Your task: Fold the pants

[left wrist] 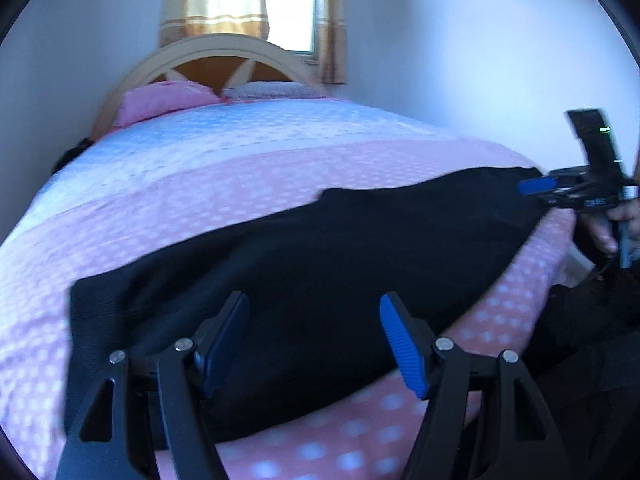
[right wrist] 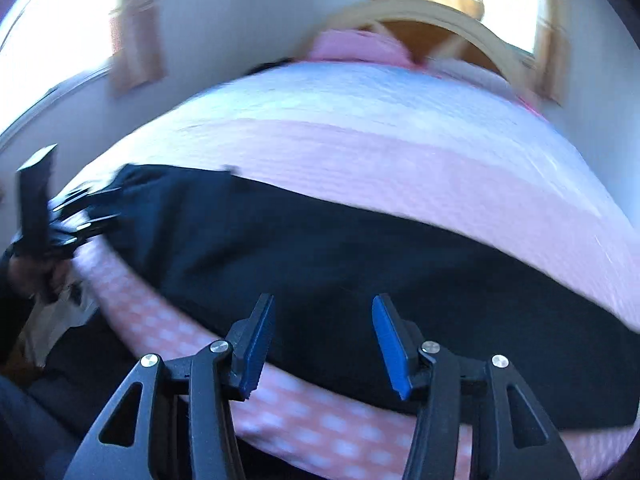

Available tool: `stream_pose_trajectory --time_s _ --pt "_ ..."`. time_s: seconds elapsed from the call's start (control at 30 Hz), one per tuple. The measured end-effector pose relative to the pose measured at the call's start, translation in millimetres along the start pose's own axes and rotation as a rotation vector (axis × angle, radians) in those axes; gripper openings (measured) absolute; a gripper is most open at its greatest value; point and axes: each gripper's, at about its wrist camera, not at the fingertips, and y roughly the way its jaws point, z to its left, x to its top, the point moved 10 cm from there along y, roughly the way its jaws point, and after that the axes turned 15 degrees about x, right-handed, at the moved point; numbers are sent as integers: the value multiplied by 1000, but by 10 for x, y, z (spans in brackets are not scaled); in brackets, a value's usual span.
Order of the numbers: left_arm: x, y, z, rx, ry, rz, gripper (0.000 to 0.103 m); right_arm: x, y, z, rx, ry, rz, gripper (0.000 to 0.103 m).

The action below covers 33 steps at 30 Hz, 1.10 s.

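Observation:
Black pants (left wrist: 320, 248) lie stretched along the near edge of a bed, flat on the pink dotted cover. My left gripper (left wrist: 316, 340) hovers open just above their left part, with nothing between its blue pads. My right gripper (left wrist: 536, 186) sits at the pants' far right end, held by a hand (left wrist: 604, 232). In the right wrist view the pants (right wrist: 320, 248) run across the frame. The right gripper (right wrist: 324, 340) stands open over their near edge and holds nothing. The left gripper (right wrist: 88, 212) shows blurred at the pants' left end.
The bed cover (left wrist: 240, 168) is pink near me and pale blue farther back. Pillows (left wrist: 160, 100) lie against an arched headboard (left wrist: 216, 60) under a curtained window (left wrist: 292, 8). A person's dark-clothed legs (left wrist: 592, 320) are beside the bed's edge at the right.

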Motion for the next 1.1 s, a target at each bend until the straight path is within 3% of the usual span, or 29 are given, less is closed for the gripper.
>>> stream_pose_trajectory --time_s 0.1,0.17,0.27,0.33,0.43,0.47,0.53,0.63,0.67,0.73,0.83,1.03,1.1 --pt "27 9 -275 -17 63 6 71 -421 145 -266 -33 45 149 52" --pt "103 -27 -488 -30 113 -9 71 -441 75 -212 -37 -8 111 52" --pt "265 -103 -778 -64 150 -40 72 -370 -99 -217 1 25 42 52" --pt "380 -126 -945 -86 154 -63 79 -279 -206 -286 -5 49 -22 52" --pt "551 -52 -1248 -115 170 -80 80 -397 -144 -544 -44 110 46 52" --pt "576 2 -1338 -120 176 -72 80 -468 -72 -593 -45 117 76 52" --pt "558 156 -1513 -143 188 -28 80 -469 -114 -570 -36 76 52 52" --pt "343 432 -1730 -116 250 81 80 -469 -269 -680 -12 124 12 52" --pt "271 492 -1753 -101 273 105 80 -461 -354 -786 -7 151 -9 52" --pt "262 426 -1751 -84 296 76 80 -419 -434 -929 -10 201 -46 52" --pt "326 307 -1689 -108 250 61 80 -374 -789 -1342 -34 310 -146 52" --pt "533 157 -1316 -49 91 3 80 -523 -1490 -2241 -213 490 -287 52" --pt "573 147 -1147 -8 57 -3 80 -675 -1723 -2563 -314 549 -306 52"
